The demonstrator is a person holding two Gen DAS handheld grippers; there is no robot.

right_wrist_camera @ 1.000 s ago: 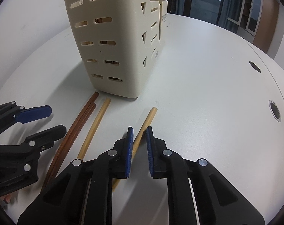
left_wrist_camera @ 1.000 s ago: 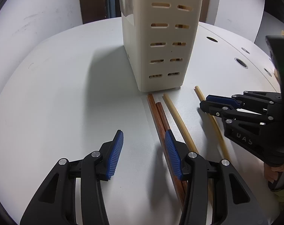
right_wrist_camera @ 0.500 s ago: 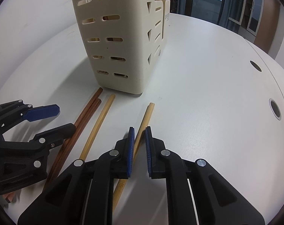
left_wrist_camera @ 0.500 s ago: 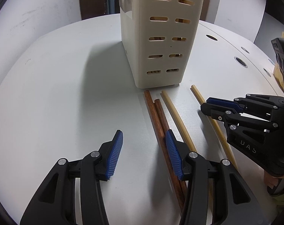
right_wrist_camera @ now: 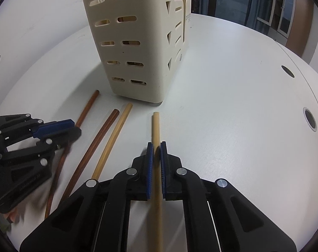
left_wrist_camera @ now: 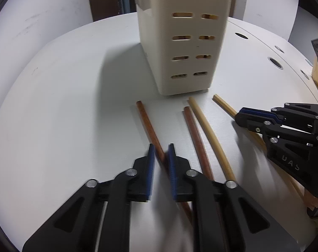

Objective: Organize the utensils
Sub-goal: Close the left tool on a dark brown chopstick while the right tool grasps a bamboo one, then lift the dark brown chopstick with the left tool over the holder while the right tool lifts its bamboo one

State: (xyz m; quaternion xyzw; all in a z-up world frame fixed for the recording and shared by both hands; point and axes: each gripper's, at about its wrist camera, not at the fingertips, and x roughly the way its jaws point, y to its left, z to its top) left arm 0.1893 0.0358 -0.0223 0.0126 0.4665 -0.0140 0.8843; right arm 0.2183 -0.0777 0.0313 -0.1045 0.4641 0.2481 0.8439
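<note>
The left gripper [left_wrist_camera: 160, 154], its jaws having just closed, clamps a reddish-brown wooden chopstick [left_wrist_camera: 147, 124]; the right gripper [right_wrist_camera: 154, 157] pinches a pale bamboo chopstick [right_wrist_camera: 155, 126], both before the cream slotted plastic holder [left_wrist_camera: 184, 42] mid-table [left_wrist_camera: 64, 105].

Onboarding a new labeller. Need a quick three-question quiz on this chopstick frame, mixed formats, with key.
1. True or false: the left gripper is shut on a dark brown chopstick.
2. How many chopsticks lie loose on the table, held by neither gripper?
A. one
B. two
C. four
3. Fill in: the right gripper is shut on a ___-coloured chopstick, in front of the cream utensil holder.

Key
1. True; its jaws have just been closing, with the stick between the pads.
2. B: one dark brown, one light, side by side.
3. light (pale wood)
</note>
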